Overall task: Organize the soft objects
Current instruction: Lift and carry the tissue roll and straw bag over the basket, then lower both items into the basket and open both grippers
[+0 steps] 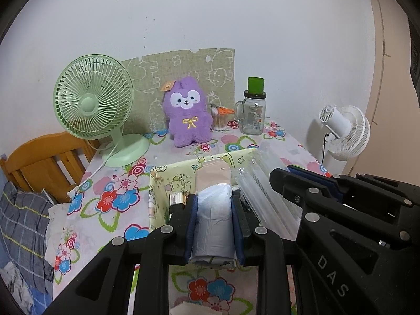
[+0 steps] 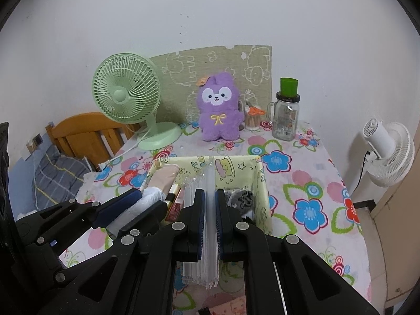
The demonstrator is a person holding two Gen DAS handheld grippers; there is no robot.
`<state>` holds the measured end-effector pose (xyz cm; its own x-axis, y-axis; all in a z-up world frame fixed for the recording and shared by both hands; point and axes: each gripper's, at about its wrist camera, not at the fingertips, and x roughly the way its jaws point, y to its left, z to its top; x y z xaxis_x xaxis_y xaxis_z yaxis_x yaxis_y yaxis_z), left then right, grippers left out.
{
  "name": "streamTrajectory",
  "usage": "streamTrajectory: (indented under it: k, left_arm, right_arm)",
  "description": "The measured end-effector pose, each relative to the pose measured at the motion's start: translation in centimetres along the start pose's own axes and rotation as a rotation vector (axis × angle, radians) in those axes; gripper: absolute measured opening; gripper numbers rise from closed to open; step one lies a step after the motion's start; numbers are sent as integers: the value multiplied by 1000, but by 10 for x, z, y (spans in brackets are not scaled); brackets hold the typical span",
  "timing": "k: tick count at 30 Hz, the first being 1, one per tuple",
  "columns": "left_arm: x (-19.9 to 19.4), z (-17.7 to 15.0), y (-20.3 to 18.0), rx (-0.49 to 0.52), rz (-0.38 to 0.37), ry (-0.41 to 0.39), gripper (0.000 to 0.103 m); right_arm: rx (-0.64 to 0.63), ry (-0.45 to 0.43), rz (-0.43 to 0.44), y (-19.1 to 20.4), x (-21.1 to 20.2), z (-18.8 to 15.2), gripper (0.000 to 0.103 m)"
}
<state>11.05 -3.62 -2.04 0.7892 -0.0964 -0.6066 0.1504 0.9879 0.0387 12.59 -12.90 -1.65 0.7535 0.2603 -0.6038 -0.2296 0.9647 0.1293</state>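
two tongs are closed, each on a soft packet held over the yellow box.
the left gripper [image 1: 213, 218] is clamped on a pale blue-white plastic roll [image 1: 214, 223], and the right gripper [image 2: 209, 220] is clamped on a clear packet of straws [image 2: 209, 236]; both are held above the yellow fabric box [image 2: 262, 183] on the flowered tablecloth [image 2: 309, 183]. a dark scrunchie [image 2: 242, 198] is seen inside the box. farther back a purple plush [image 2: 220, 111], a green fan [image 2: 126, 95] and a glass jar [image 2: 285, 119] are set near the wall.
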Motion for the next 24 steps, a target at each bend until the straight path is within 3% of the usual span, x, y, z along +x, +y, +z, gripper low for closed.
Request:
streamTrajectory:
  k: [18,24]
  left_arm:
    - [69,11,18,-40,2,93,25]
    - [87,8,22,-51,4,133,38]
  right_arm:
    - [-10,76,20,-6,72,15,11]
    - [-14,122,28,-8,93,13,13]
